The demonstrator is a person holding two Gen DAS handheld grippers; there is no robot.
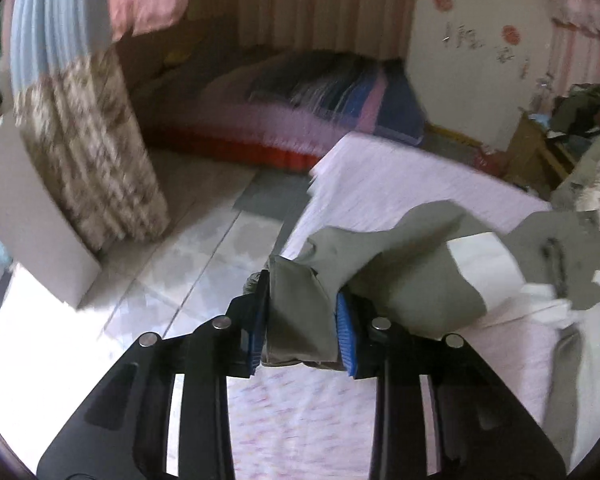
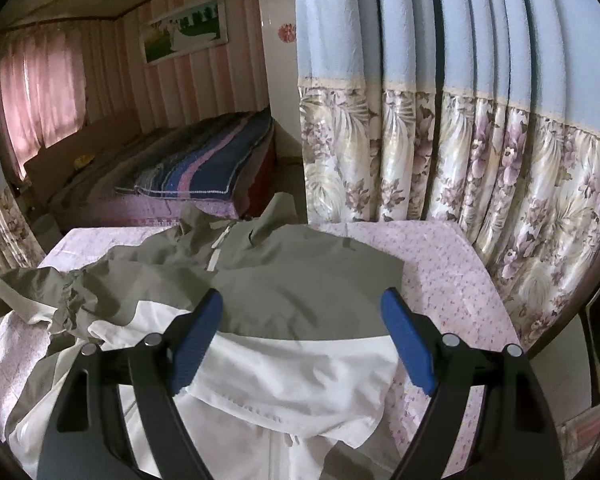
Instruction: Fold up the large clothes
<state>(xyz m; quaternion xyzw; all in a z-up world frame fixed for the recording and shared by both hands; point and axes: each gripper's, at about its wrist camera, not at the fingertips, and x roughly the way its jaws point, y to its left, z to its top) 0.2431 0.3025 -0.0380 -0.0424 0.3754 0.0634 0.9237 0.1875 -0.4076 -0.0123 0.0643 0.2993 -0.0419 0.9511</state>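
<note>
An olive-green and white jacket lies spread on a bed with a pink floral sheet. Its collar and zipper point to the far end. My right gripper is open above the jacket's middle, with nothing between its blue pads. My left gripper is shut on the olive sleeve cuff and holds it lifted over the bed's left edge. The sleeve stretches right toward the jacket body. The left wrist view is motion-blurred.
A blue and floral curtain hangs close along the right of the bed. A second bed with a striped blanket stands beyond. Tiled floor and a white box with a floral curtain lie left of the bed.
</note>
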